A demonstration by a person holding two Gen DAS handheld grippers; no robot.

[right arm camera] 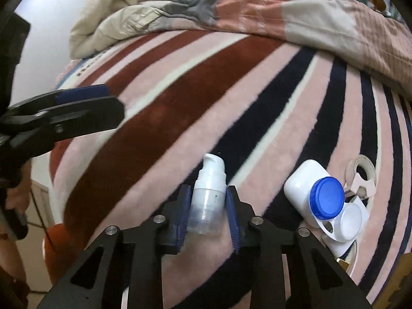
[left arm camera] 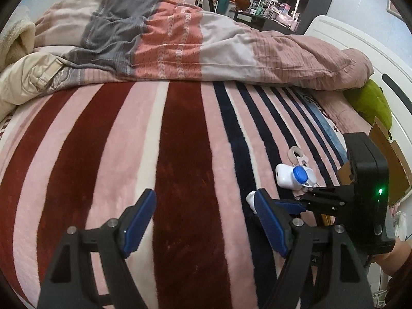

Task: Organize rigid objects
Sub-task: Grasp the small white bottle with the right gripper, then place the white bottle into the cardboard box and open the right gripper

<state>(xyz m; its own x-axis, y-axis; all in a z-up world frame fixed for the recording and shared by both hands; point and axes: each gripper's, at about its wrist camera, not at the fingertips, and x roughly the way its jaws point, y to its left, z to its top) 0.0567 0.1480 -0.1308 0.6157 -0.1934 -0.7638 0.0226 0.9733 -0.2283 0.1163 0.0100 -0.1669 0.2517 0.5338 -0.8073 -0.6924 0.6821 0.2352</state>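
right claw clenched on the pump bottle over the bed; left claw released, idle; next, set the bottle beside the white case.

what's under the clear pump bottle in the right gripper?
The right gripper is shut on the clear pump bottle with white nozzle. Beneath it shows the fuzzy striped blanket: pink pile beside a navy stripe. The bottle's base hides any contact or gap with the blanket.
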